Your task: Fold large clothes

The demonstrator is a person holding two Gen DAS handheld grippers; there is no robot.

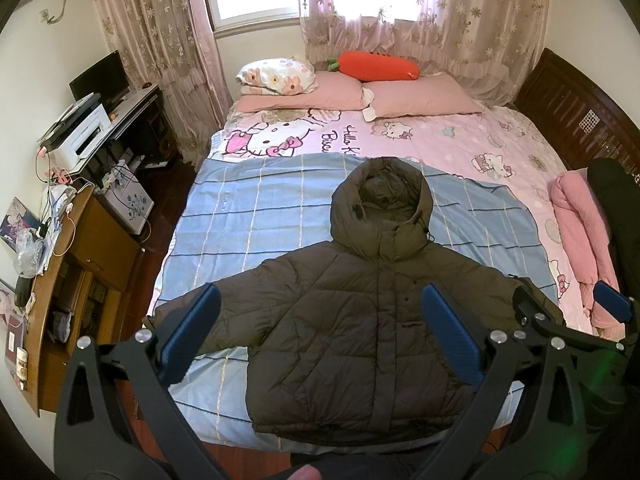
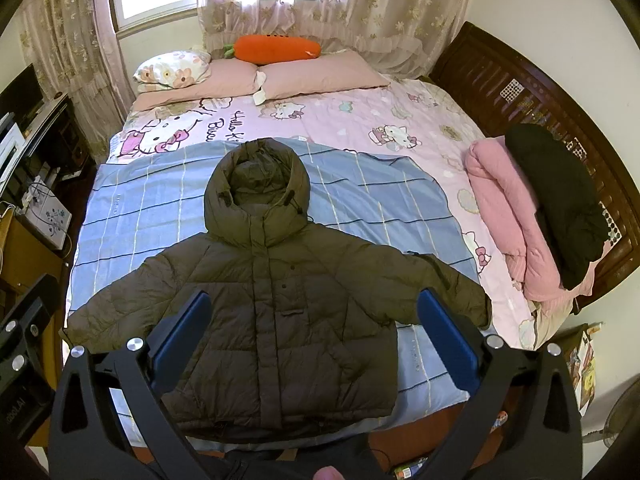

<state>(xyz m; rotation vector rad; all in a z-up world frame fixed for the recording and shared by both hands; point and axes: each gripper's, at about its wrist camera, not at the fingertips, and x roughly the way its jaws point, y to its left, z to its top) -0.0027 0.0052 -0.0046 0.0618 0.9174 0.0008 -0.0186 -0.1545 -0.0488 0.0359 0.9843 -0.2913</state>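
Note:
A dark olive hooded puffer jacket (image 1: 360, 312) lies flat, front up, on a blue checked sheet (image 1: 256, 216) near the foot of the bed, sleeves spread to both sides and hood pointing to the pillows. It also shows in the right wrist view (image 2: 276, 300). My left gripper (image 1: 320, 332) is open and empty, held above the jacket's lower half. My right gripper (image 2: 316, 328) is open and empty, also above the jacket. The right gripper also shows at the right edge of the left wrist view (image 1: 568, 308), by the jacket's right sleeve.
Pink pillows (image 1: 416, 98) and an orange carrot plush (image 1: 378, 66) lie at the head of the bed. A rolled pink blanket (image 2: 516, 236) with a black garment (image 2: 560, 204) on it lies at the right side. A wooden desk (image 1: 76, 264) and printer (image 1: 76, 132) stand on the left.

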